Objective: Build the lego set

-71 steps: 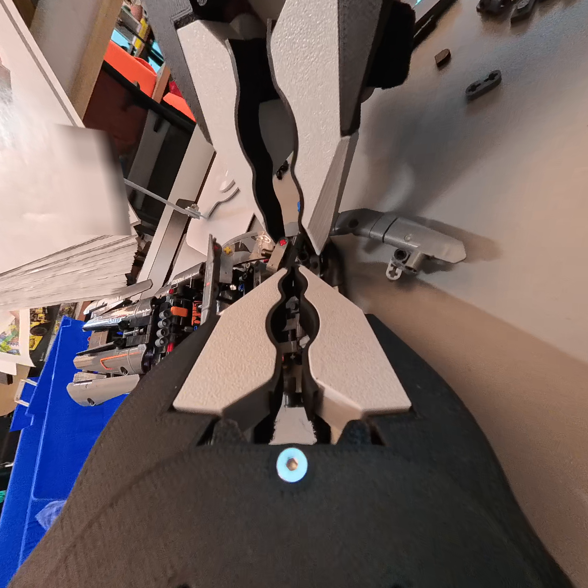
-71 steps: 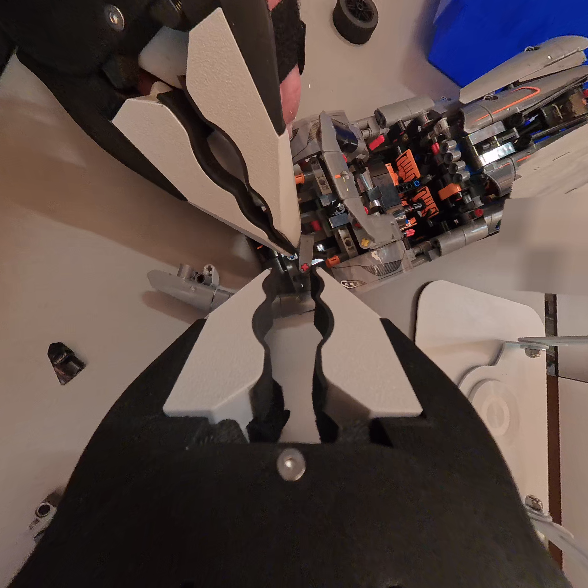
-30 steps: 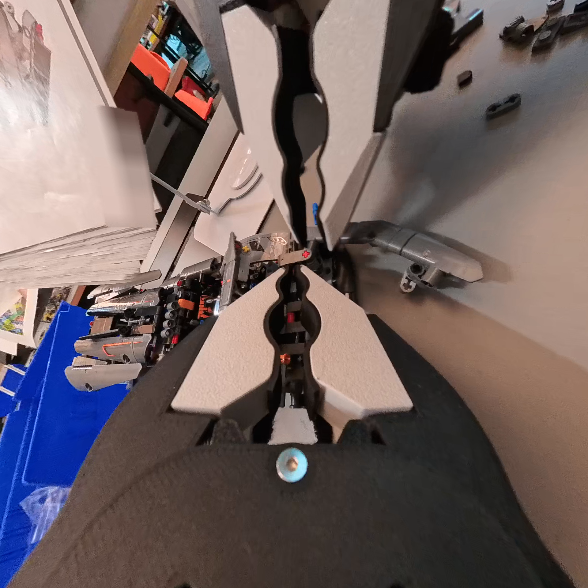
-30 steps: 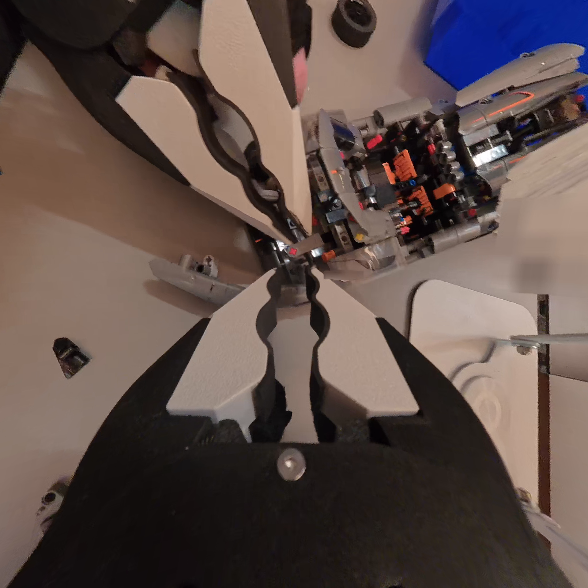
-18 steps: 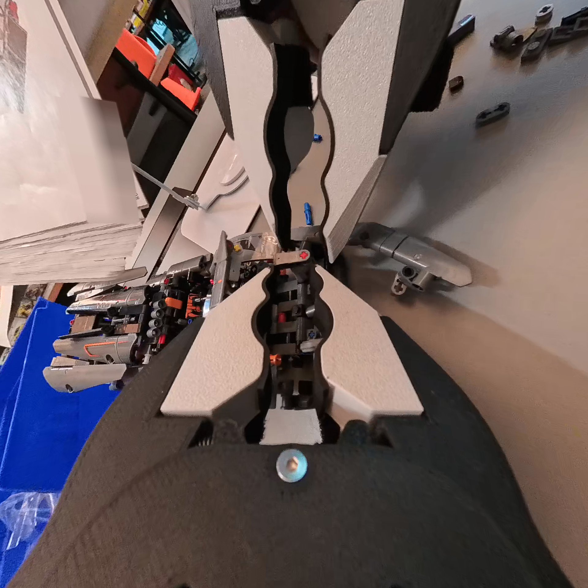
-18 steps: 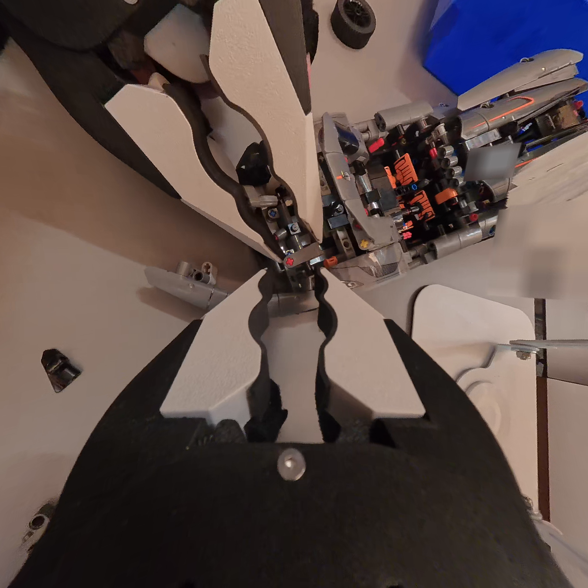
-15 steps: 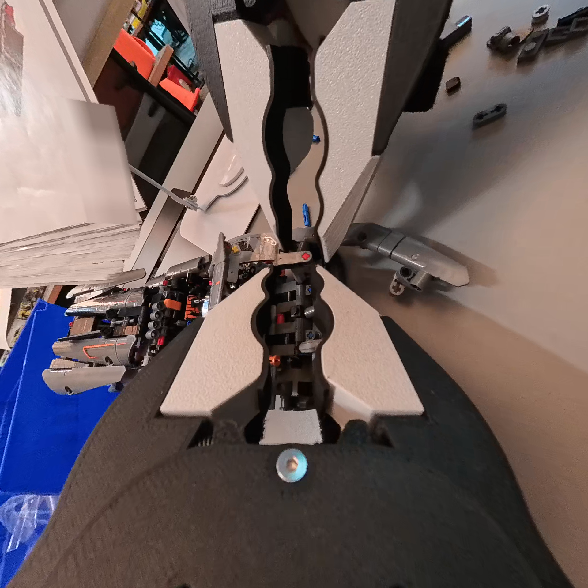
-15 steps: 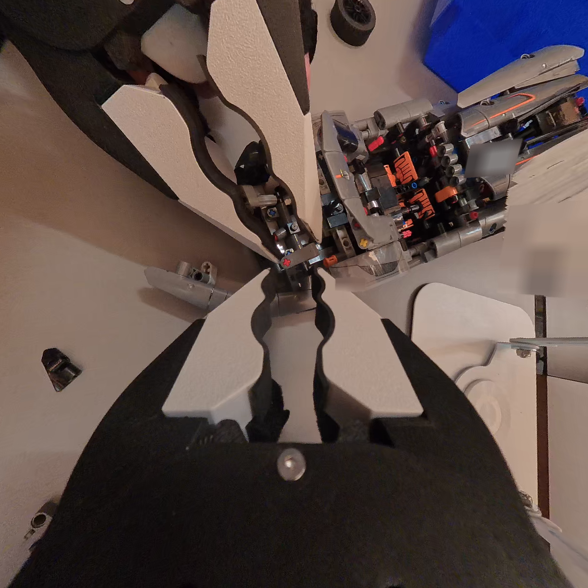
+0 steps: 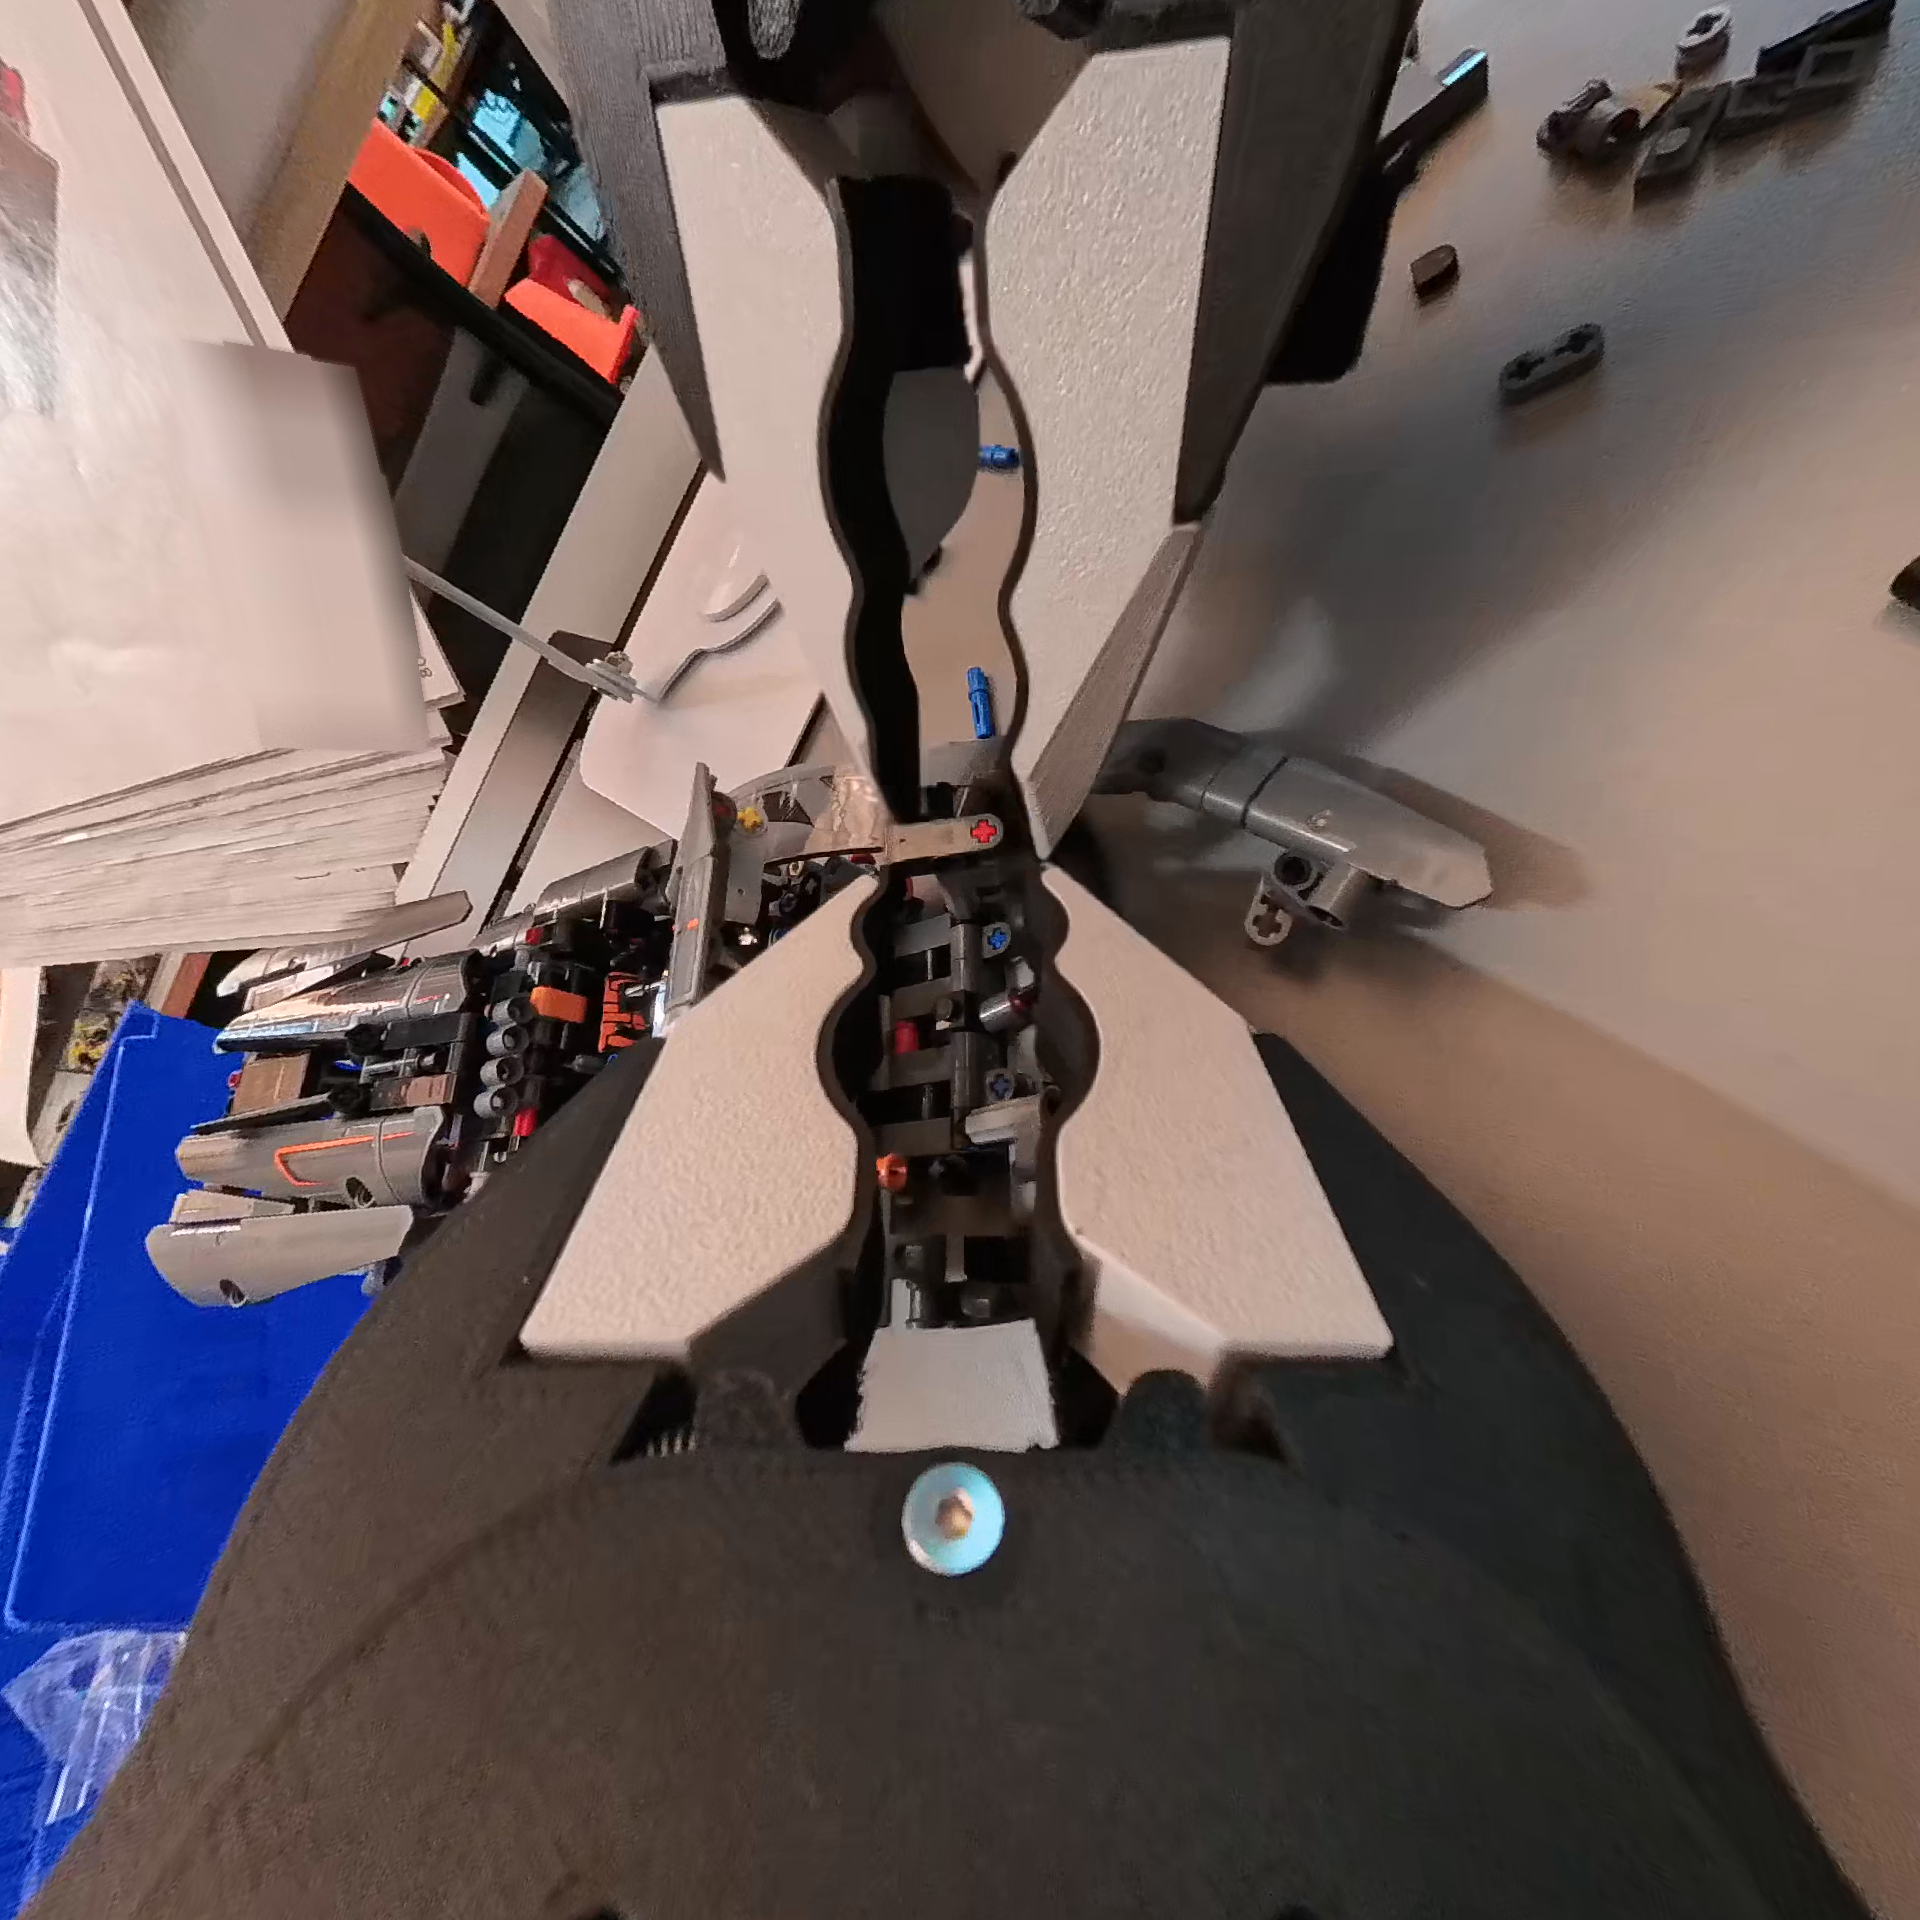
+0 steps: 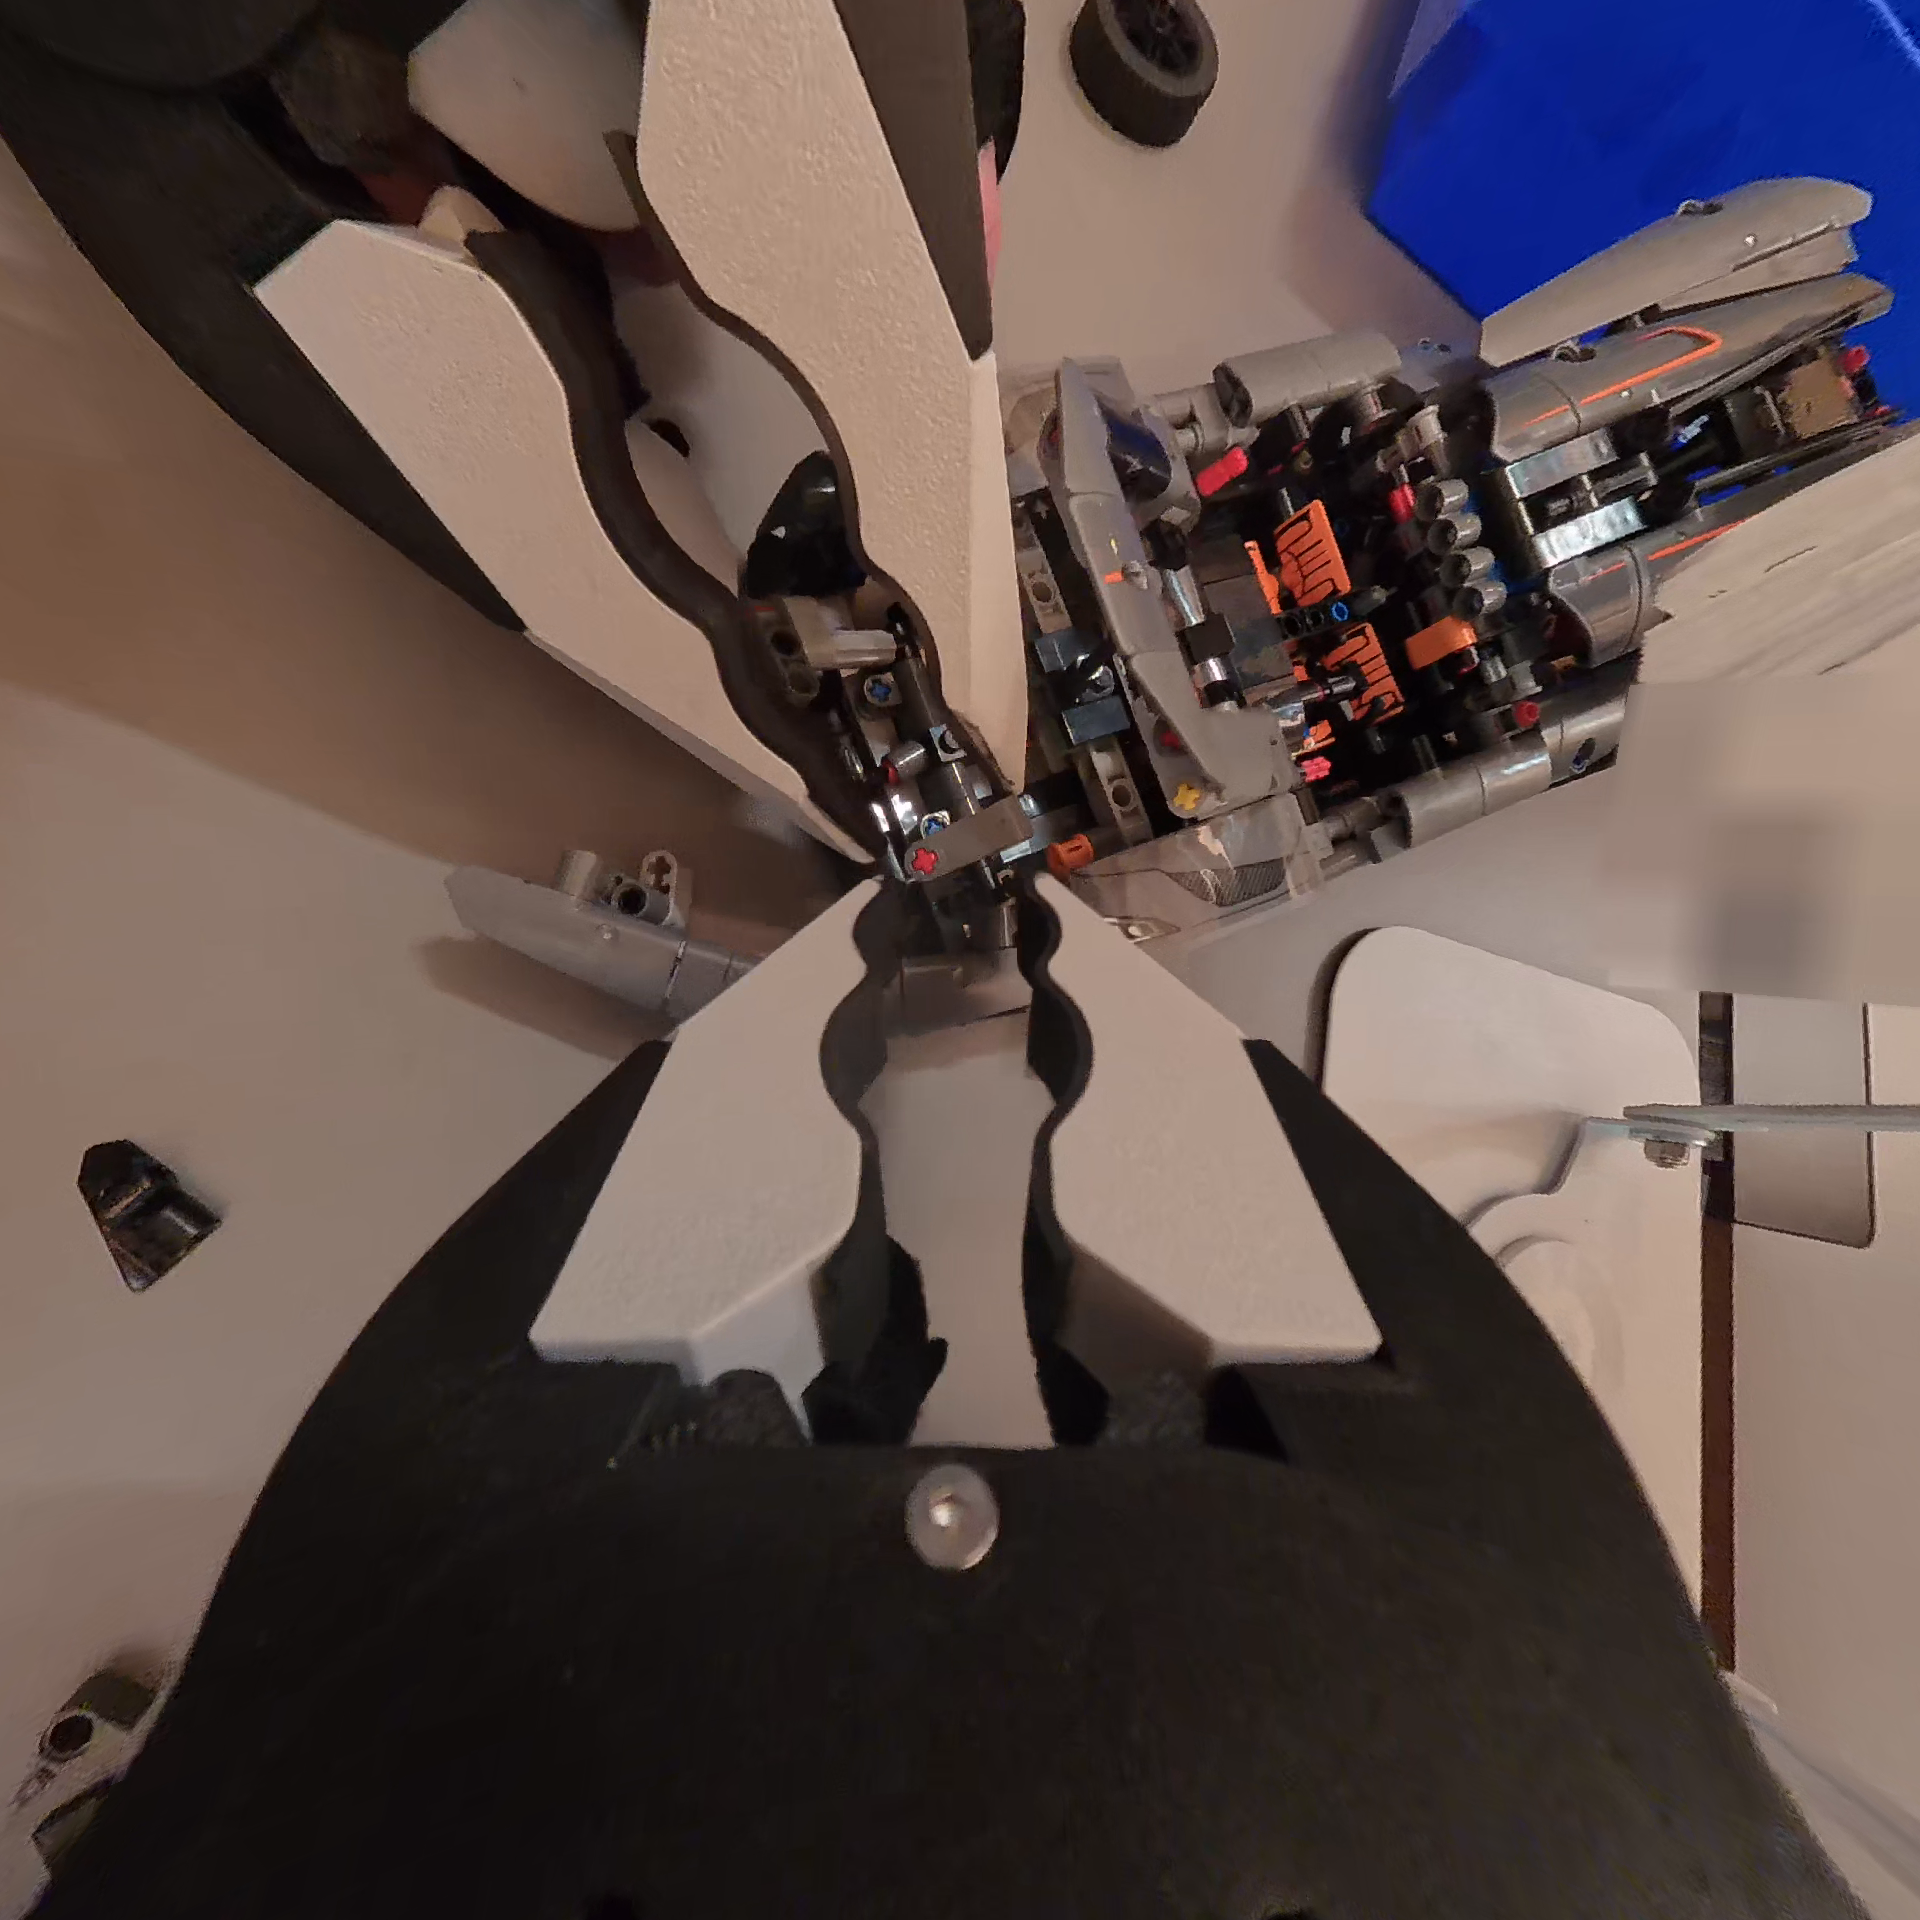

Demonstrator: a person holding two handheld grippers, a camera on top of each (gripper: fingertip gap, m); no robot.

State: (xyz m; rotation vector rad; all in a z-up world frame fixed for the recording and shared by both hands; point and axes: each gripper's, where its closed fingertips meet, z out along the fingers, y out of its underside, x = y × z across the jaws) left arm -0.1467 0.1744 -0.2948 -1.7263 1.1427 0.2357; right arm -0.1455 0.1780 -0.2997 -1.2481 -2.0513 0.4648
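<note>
The grey, black and orange lego model (image 9: 436, 1049) lies on its side on the table and also shows in the right wrist view (image 10: 1351, 623). My left gripper (image 9: 961, 883) is closed around the model's dark frame, which fills the gap between its fingers. My right gripper (image 10: 956, 894) comes in from the opposite side, tip to tip with the left, and is shut on a grey part at the model's end. A short grey beam with a red axle end (image 9: 951, 833) lies crosswise between the two sets of fingertips, and also shows in the right wrist view (image 10: 966, 840).
A loose grey panel piece (image 9: 1340, 831) lies beside the grippers, also in the right wrist view (image 10: 603, 925). Small black parts (image 9: 1548, 364) and blue pins (image 9: 977, 696) lie farther off. A black part (image 10: 145, 1210), a wheel (image 10: 1143, 62), a blue bin (image 10: 1662, 125) and a paper stack (image 9: 208, 831) surround the model. Both grippers' tips are close together, under 4 cm apart. From either gripper's tips it is about 25 cm to the wheel (image 10: 1143, 62).
My left gripper's fingers widened and now hold a broader stretch of the model's frame. The short grey beam swung from upright to crosswise. The right gripper kept its hold.
</note>
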